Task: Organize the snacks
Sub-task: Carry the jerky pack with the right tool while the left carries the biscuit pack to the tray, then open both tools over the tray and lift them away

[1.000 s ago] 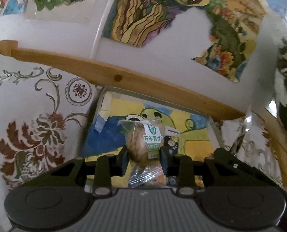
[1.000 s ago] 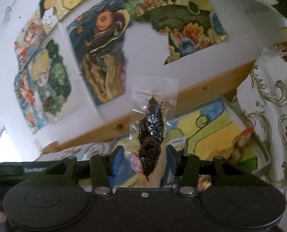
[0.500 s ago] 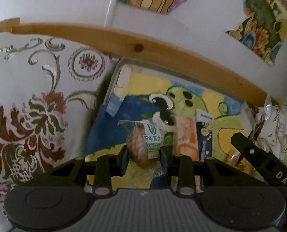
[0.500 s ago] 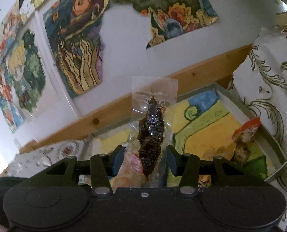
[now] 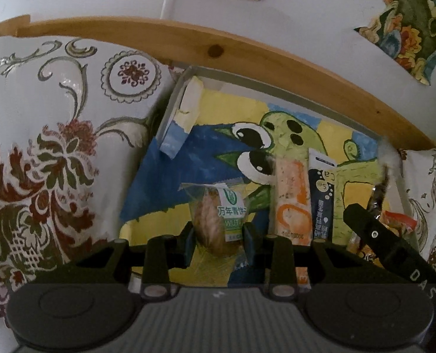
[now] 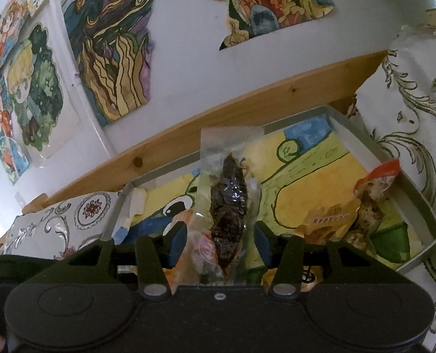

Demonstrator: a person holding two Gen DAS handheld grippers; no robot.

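My left gripper (image 5: pixel 218 239) is shut on a clear packet holding a brown bun (image 5: pixel 215 217) with a green and white label. It hangs low over the left part of a grey tray (image 5: pixel 279 94) lined with a painted frog picture. An orange and white packet (image 5: pixel 291 200) and a dark blue packet (image 5: pixel 323 203) lie in the tray to its right. My right gripper (image 6: pixel 220 242) is shut on a clear vacuum pack with a dark brown snack (image 6: pixel 228 206), held upright over the tray's (image 6: pixel 417 203) middle. That gripper's black finger (image 5: pixel 376 238) shows at the right of the left wrist view.
An orange snack bag (image 6: pixel 329 217) and a red-topped packet (image 6: pixel 376 182) lie at the tray's right end. A floral tablecloth (image 5: pixel 41 147) surrounds the tray. Behind it runs a wooden rail (image 5: pixel 247 50) against a white wall with painted pictures (image 6: pixel 112 47).
Both grippers have come down and closer to the tray, which now fills more of each view. The right gripper has entered the left wrist view. Both packets stay held.
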